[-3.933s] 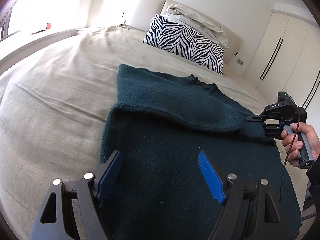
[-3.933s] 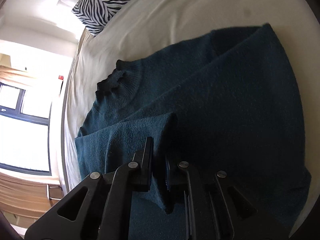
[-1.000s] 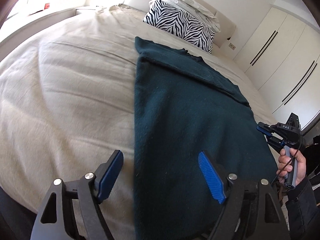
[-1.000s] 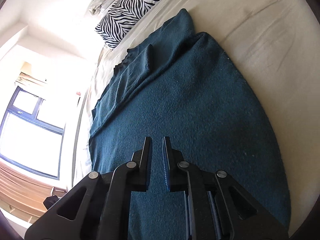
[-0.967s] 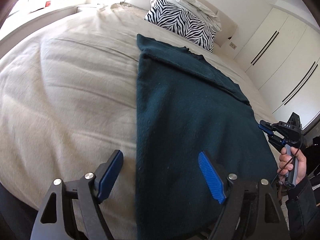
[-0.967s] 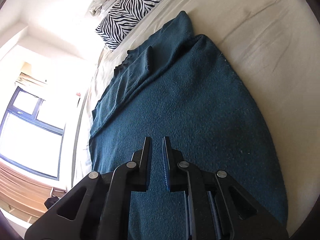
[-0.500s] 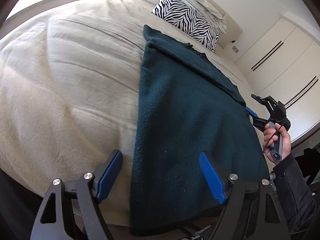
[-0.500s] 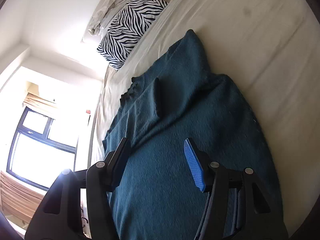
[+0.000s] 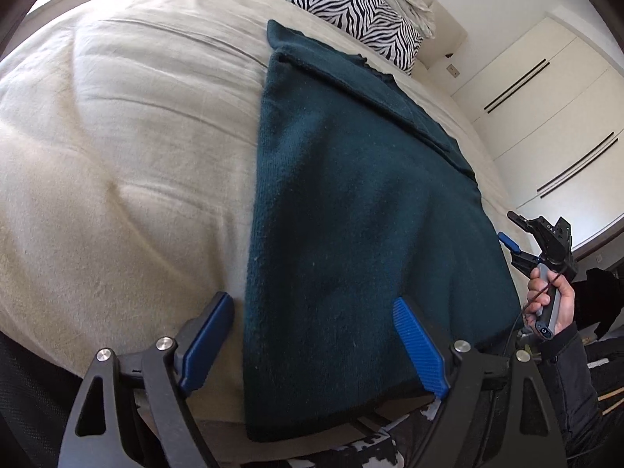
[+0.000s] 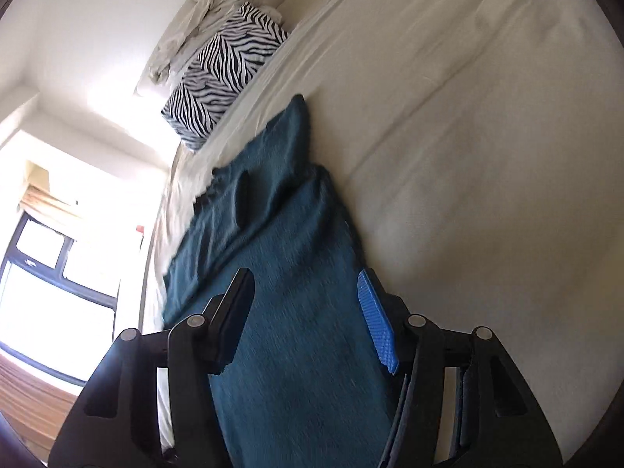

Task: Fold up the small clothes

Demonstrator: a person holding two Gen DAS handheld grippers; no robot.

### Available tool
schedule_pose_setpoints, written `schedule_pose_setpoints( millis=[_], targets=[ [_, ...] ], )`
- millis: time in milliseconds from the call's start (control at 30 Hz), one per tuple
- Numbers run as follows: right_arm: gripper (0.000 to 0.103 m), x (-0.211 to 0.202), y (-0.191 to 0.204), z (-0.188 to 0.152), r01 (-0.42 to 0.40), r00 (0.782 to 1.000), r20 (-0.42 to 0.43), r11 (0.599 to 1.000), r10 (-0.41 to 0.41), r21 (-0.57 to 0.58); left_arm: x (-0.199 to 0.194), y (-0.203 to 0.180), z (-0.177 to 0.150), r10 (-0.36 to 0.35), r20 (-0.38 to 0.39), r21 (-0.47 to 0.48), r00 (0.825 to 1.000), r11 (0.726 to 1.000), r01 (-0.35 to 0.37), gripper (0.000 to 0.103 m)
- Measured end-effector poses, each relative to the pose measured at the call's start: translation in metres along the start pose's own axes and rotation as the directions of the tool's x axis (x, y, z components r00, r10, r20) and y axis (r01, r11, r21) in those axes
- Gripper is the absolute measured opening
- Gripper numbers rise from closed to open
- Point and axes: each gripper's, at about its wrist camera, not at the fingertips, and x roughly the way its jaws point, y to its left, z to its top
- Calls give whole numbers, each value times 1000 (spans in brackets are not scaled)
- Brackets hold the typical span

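Both claws, left claw (image 9: 312, 343) and right claw (image 10: 312, 312), gape empty, seemingly above the sweater (image 9: 351, 202).

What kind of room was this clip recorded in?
Most likely a bedroom: a wide bed with a beige cover, a zebra-striped pillow by the headboard, and white built-in wardrobe doors.

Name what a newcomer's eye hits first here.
The dark teal sweater dominates, folded into a long strip running down the beige bed to its near edge. Behind it, a zebra-print pillow sits at the headboard. Both grippers, left and right, hover over the sweater, jaws wide open.
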Motion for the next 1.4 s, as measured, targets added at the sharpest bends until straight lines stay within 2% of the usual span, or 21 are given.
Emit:
schedule_pose_setpoints(
  millis=[133, 233, 333, 400, 467, 633, 800, 900, 933, 967, 1000, 1033, 1100, 1200, 1300, 1400],
  targets=[
    [54, -49, -24, -47, -12, 1000, -27, 999, 13, 32, -1, 2, -9, -44, -55, -41, 998, 998, 41, 82],
    [54, -77, -37, -71, 25, 998, -52, 999, -24, 25, 0, 10, -12, -58, -64, -96, 996, 994, 51, 70],
    [54, -93, -48, -89, 86, 991, -105, 996, -84, 8, 0, 19, -13, -81, -64, -139, 995, 988, 71, 54],
    [54, -99, -50, -95, 102, 985, -139, 995, -101, 2, 1, 22, -14, -64, -83, -141, 994, 989, 52, 31],
    [54, -104, -49, -103, 116, 979, -167, 993, -115, -8, 1, 22, -15, -68, -95, -136, 993, 989, 55, 23],
    [54, -103, -46, -112, 155, 955, -249, 987, -160, -40, 5, 19, -17, -79, -102, -133, 992, 989, 65, 21],
    [53, -98, -47, -112, 149, 951, -270, 989, -149, -21, 7, 21, -17, -93, -110, -144, 990, 987, 76, 20],
    [47, -96, -45, -114, 152, 942, -295, 987, -159, -46, 6, 20, -16, -85, -115, -125, 990, 990, 70, 18],
    [43, -95, -44, -114, 150, 942, -295, 988, -157, -47, 7, 19, -16, -79, -119, -119, 990, 991, 65, 15],
    [31, -95, -45, -114, 155, 942, -293, 987, -162, -46, 8, 18, -17, -74, -122, -114, 990, 992, 60, 11],
    [28, -94, -46, -115, 159, 941, -297, 986, -165, -47, 8, 16, -18, -73, -122, -111, 990, 992, 60, 10],
    [25, -93, -44, -115, 154, 939, -301, 987, -163, -54, 8, 14, -18, -68, -124, -101, 990, 993, 55, 9],
    [11, -91, -40, -119, 149, 934, -315, 985, -169, -86, 6, 7, -18, -49, -125, -66, 991, 997, 41, 8],
    [7, -94, -29, -120, 128, 940, -304, 986, -154, -106, -1, 0, -17, -46, -114, -48, 992, 998, 41, 8],
    [7, -105, -16, -116, 53, 960, -271, 994, -77, -95, -13, 1, -13, -86, -91, -68, 992, 995, 80, 7],
    [6, -118, 1, -107, -33, 975, -223, 996, 15, -77, -27, 3, -5, -160, -51, -108, 986, 982, 154, 7]
  ],
)
